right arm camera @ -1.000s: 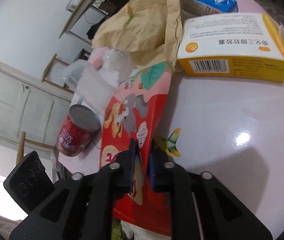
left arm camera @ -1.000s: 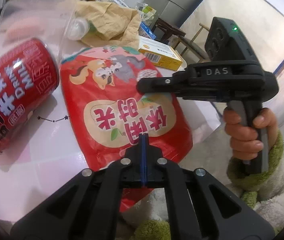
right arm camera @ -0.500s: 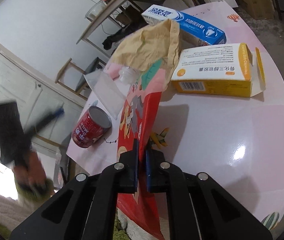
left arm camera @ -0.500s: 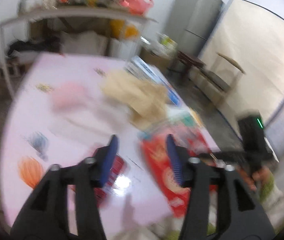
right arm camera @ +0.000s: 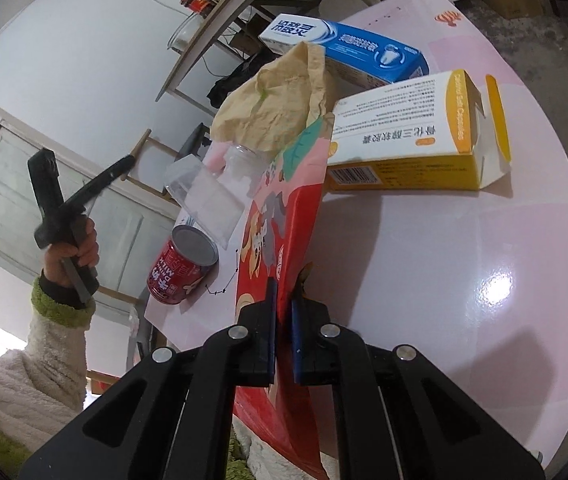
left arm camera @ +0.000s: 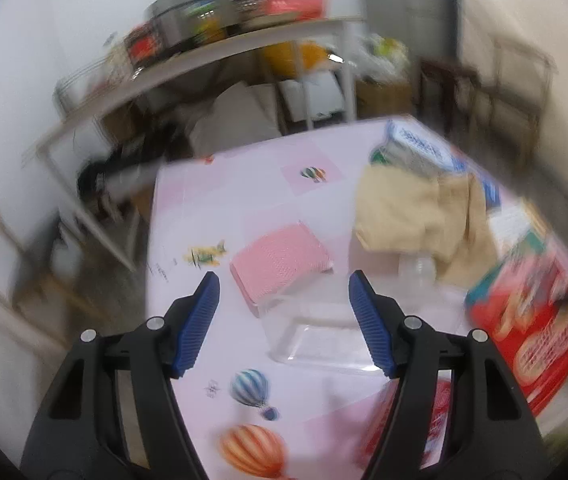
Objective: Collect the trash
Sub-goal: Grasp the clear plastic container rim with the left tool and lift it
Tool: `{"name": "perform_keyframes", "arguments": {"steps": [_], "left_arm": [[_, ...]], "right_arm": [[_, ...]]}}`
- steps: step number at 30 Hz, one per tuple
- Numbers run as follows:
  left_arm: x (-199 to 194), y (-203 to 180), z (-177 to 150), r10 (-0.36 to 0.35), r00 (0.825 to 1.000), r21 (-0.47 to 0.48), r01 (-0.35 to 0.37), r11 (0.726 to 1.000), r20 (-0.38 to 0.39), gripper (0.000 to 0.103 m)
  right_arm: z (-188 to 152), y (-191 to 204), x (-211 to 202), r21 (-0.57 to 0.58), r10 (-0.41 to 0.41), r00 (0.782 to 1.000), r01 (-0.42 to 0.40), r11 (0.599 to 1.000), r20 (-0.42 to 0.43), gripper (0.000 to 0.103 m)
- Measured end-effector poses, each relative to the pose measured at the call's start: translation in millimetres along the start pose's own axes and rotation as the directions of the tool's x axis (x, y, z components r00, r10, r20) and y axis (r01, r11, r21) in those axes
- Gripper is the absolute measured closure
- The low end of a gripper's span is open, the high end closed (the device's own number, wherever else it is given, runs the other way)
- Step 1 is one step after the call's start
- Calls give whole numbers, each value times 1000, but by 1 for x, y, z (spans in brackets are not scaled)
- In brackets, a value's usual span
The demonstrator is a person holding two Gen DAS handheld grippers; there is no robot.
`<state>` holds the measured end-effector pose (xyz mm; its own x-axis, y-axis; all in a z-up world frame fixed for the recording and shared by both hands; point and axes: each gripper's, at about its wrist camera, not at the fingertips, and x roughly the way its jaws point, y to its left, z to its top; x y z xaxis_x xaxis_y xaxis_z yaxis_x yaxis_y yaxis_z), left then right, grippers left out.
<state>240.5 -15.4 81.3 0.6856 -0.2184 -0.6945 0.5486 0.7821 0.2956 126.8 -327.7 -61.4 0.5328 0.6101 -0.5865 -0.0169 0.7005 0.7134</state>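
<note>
Two claws work the pink table: the right gripper pinches the red snack bag on edge, can to its left; the left gripper is opening, empty, above a clear container.

Can on table left of snack bag; two boxes right, behind; paper bag between.

Left of my right tool, the red can reads "DRINK MILK", upside down. Ahead and right, the yellow box carries "Calcitriol Soft Capsules" along its edge, plus Chinese print and a barcode. My left tool's view is too blurred to read.
</note>
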Motion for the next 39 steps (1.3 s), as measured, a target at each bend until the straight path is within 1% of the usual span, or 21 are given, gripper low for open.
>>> {"name": "perform_keyframes", "arguments": {"steps": [1,2,3,4,7,11,12,13,15,17,18,20,21,23,24,25,27,31,33,37,39], "left_arm": [[0,-7,1,15,1000,54,-15,998,2,36],[1,-20,-2,41,999,149,-42,988,7,33],[1,-30,-5,63,998,222,-64,973,10,32],[6,-41,-8,89,996,300,-87,950,6,32],[25,-56,-11,122,993,418,-107,902,-8,32],[43,-73,-15,172,985,558,-144,817,2,32],[48,-78,-17,179,984,606,-147,782,8,32],[52,-82,-21,192,981,658,-156,737,17,33],[58,-89,-25,211,976,724,-176,667,43,37],[64,-95,-25,217,975,761,-177,624,49,48],[65,-96,-24,212,976,764,-172,621,48,52],[68,-96,-23,195,980,770,-149,620,33,67],[69,-96,-23,193,981,780,-143,609,29,71],[72,-96,-25,203,979,802,-140,581,24,86],[72,-96,-26,208,978,811,-145,567,29,87],[72,-96,-26,208,977,813,-150,563,36,90],[69,-93,-24,201,979,803,-156,576,46,92],[62,-87,-16,196,978,759,-182,625,73,97],[58,-82,-12,193,978,736,-190,650,83,98],[49,-70,-7,197,977,676,-201,708,84,99],[43,-60,-5,199,977,633,-204,747,81,99]], "right_arm": [[-1,0,0,-1,-2,1000,2,1000,0,97],[0,0,0,0,-3,1000,3,1000,-1,97],[0,0,0,1,-3,1000,3,1000,-2,97],[1,-1,1,4,-2,1000,2,1000,-5,97],[1,-5,5,22,-4,1000,5,1000,-17,96],[0,-7,8,36,0,1000,1,999,-26,96],[-1,-6,8,36,0,1000,1,999,-27,96],[-1,-6,8,37,1,1000,0,999,-28,96],[0,-6,9,37,3,1000,-2,999,-31,96],[0,-7,10,39,3,999,-2,999,-33,96],[0,-7,11,42,3,999,-2,999,-34,96],[1,-7,12,46,3,999,-2,999,-35,96],[1,-7,12,47,4,999,-2,999,-35,96],[1,-8,12,51,2,999,0,999,-35,96],[1,-8,13,52,1,999,1,999,-36,96],[1,-8,13,52,-1,999,3,999,-37,96],[1,-8,14,53,-6,999,8,999,-40,96],[1,-6,14,50,-9,999,10,999,-39,96],[1,-6,14,50,-12,999,14,999,-35,96],[0,-8,13,72,1,1000,0,997,-23,96],[0,-12,12,93,12,1000,-10,996,-17,96]]}}
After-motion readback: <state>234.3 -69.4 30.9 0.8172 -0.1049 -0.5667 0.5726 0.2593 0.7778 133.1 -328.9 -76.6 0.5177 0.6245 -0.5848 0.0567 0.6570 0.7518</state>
